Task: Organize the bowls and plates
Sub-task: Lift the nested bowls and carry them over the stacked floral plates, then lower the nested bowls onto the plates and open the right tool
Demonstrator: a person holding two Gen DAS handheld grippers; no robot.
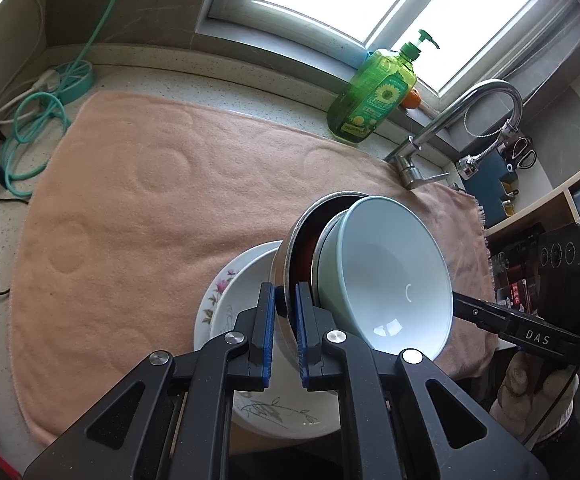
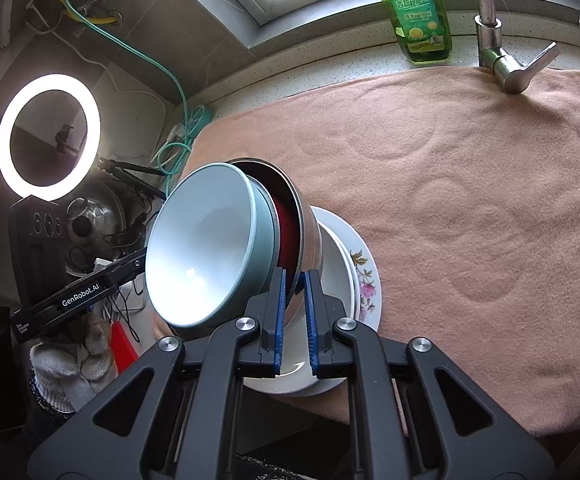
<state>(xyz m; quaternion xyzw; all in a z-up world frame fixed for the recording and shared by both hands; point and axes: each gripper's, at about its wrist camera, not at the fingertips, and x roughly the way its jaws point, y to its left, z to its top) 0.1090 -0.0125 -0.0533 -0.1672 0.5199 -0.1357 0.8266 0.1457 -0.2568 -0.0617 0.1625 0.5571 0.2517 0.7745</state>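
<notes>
In the left wrist view, the left hand-held gripper (image 1: 286,312) is closed on the rim of a steel bowl (image 1: 290,248). The steel bowl is tilted, and inside it sits a pale blue bowl (image 1: 385,272), its opening turned toward the right. Under them lies a flowered plate (image 1: 218,296) with a white dish (image 1: 250,280) on it, both on the peach towel (image 1: 150,184) that covers the bench (image 1: 250,88). The right hand-held gripper (image 1: 465,304) comes in from the right, its tips hidden behind the pale blue bowl, with a gloved hand (image 1: 529,392) below it. A green soap bottle (image 1: 373,96) and a faucet (image 1: 449,120) stand near the window.

In the right wrist view, the right hand-held gripper (image 2: 294,300) is closed on the rim of the steel bowl (image 2: 309,236), at the other side. The pale blue bowl (image 2: 206,248) opens toward the left. The flowered plate (image 2: 367,280) shows just to the right of the bowls. The left hand-held gripper (image 2: 138,264) reaches in from the left, and a ring light (image 2: 48,136) glows behind it.
</notes>
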